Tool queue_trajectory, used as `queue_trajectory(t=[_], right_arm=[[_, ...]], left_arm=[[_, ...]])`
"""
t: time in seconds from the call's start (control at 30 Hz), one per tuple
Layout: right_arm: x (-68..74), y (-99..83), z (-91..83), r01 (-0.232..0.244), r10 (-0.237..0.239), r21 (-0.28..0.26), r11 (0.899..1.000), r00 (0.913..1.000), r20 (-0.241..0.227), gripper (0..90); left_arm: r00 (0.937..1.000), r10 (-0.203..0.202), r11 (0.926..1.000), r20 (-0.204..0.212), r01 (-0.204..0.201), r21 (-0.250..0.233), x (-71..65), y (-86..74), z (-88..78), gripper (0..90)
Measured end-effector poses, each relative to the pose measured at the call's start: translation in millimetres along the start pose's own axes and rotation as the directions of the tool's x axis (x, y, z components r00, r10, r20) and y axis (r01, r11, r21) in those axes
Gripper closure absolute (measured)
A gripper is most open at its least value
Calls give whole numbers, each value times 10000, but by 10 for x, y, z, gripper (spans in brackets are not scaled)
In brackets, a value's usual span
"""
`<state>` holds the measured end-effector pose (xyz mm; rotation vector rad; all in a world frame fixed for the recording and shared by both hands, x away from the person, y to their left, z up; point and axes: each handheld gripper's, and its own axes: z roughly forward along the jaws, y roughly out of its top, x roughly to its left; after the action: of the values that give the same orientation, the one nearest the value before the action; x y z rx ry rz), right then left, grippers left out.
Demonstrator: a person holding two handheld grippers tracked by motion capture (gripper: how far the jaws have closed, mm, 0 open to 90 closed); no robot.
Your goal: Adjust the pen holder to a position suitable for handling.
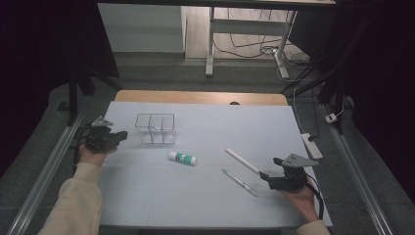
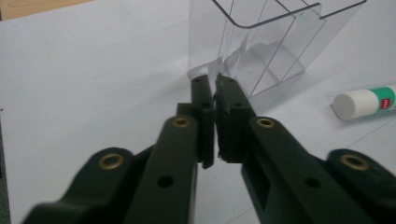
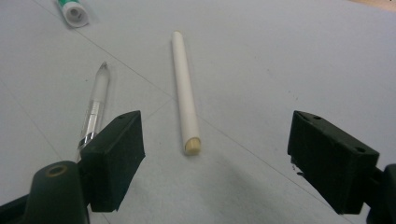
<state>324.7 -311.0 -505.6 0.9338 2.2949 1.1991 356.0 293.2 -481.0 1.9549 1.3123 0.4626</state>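
A clear plastic organiser box (image 1: pixel 155 128) with dividers stands on the white table cover, left of centre. My left gripper (image 1: pixel 123 133) is level at the table's left edge and points at the box. Its jaws are shut with nothing between them, and the tips (image 2: pixel 213 80) sit just short of the box's (image 2: pixel 261 42) near lower corner. A green-and-white glue stick (image 1: pixel 182 157) lies in the middle. At the front right my right gripper (image 1: pixel 269 168) is open. A white stick (image 3: pixel 185 93) lies ahead between its jaws (image 3: pixel 215 121), and a clear pen (image 3: pixel 95 105) lies beside its left jaw.
The white cover (image 1: pixel 195 196) spans the tabletop, with wood showing along the far edge. A white power strip (image 1: pixel 311 145) lies off the right side. Metal rails run down both sides of the table. Desk legs and cables stand on the floor behind.
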Motion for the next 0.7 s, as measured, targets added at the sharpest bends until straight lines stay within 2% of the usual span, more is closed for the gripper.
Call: queue_trajectory(t=[0.27, 0.5, 0.7], right_arm=[[-19, 1, -5, -9, 10, -15, 10000, 10000, 19, 179], [-12, 0, 1, 11, -11, -14, 10000, 10000, 21, 179], [-25, 6, -15, -16, 16, 22, 10000, 10000, 62, 181]], left_arm=[[10000, -64, 9998, 23, 63, 171, 67, 52, 148, 894], [9997, -166, 9999, 180, 165, 15, 111, 76, 189, 894], [9984, -434, 9991, 355, 433, 43, 150, 103, 279, 894]])
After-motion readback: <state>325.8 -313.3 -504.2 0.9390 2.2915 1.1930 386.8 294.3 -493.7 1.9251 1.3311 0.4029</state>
